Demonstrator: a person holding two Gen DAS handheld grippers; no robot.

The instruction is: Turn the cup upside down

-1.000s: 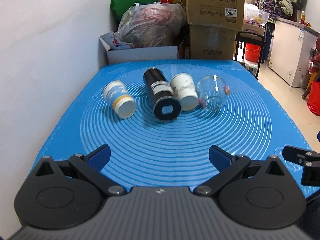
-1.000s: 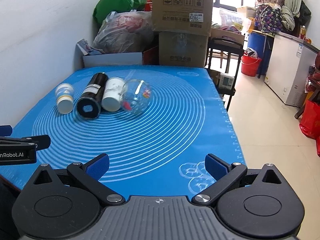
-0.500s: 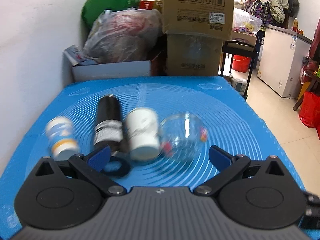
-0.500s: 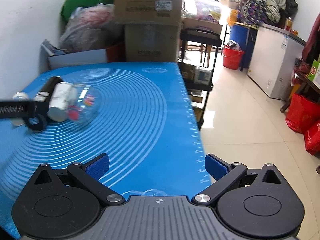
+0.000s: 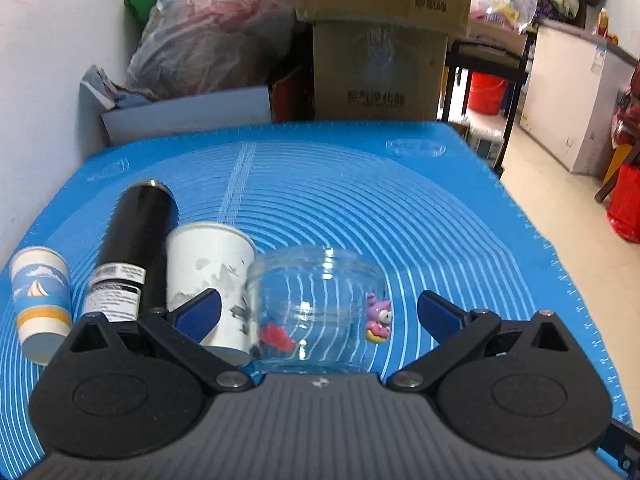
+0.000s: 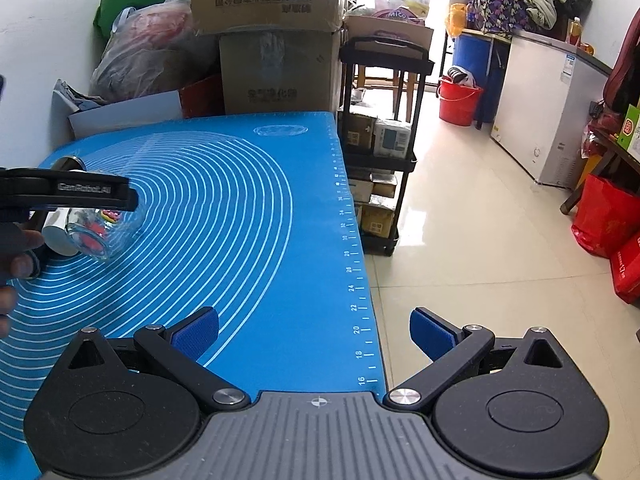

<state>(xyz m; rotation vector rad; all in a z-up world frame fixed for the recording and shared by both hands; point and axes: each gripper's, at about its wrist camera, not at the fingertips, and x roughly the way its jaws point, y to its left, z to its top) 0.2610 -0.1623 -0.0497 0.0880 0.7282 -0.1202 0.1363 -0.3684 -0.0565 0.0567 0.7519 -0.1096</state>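
A clear glass cup (image 5: pixel 316 312) with cartoon stickers lies on its side on the blue mat (image 5: pixel 400 208). My left gripper (image 5: pixel 318 314) is open, and the cup lies between its two blue pads without touching them. Left of the cup lie a white paper cup (image 5: pixel 208 276), a black bottle (image 5: pixel 132 256) and a blue-and-white paper cup (image 5: pixel 40 300). My right gripper (image 6: pixel 314 332) is open and empty over the mat's right edge. In the right wrist view the left gripper (image 6: pixel 64 192) sits over the glass cup (image 6: pixel 96 234).
Cardboard boxes (image 5: pixel 380 40), bags (image 5: pixel 212 40) and a white box stand behind the table. A white wall runs along the left. Right of the mat's edge are a black trolley (image 6: pixel 380 120), tiled floor (image 6: pixel 480 260), a red bucket and a white freezer.
My left gripper has moved forward and right until the glass cup lies between its open pads. My right gripper has swung right, toward the mat's edge.
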